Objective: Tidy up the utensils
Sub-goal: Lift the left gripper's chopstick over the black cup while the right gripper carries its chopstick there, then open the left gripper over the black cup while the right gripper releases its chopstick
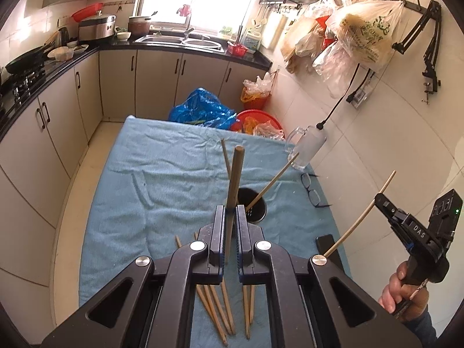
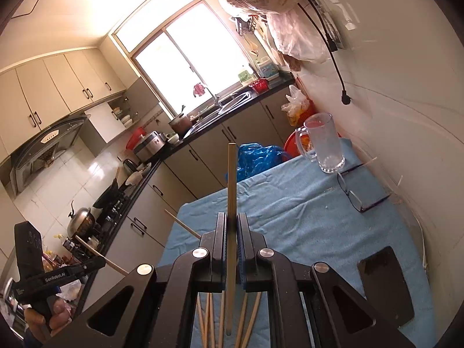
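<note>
My left gripper [image 1: 230,208] is shut on a dark brown chopstick [image 1: 236,174] that stands nearly upright above the blue cloth [image 1: 150,179]. Just beyond it sits a black utensil holder [image 1: 256,213] with two chopsticks leaning out of it. Several loose chopsticks [image 1: 220,310] lie on the cloth under the jaws. At the right, a hand carries my right gripper [image 1: 378,197], shut on a pale chopstick [image 1: 359,220]. The right wrist view shows that gripper [image 2: 232,216] clamped on the pale chopstick [image 2: 231,179], with the left gripper [image 2: 103,261] at lower left.
A glass mug [image 2: 324,145], a pair of glasses [image 2: 352,191] and a dark phone [image 2: 385,284] lie along the cloth's right side by the tiled wall. A blue plastic bag [image 1: 200,108] and a red basket [image 1: 258,119] sit past the far edge. Kitchen cabinets run along the left.
</note>
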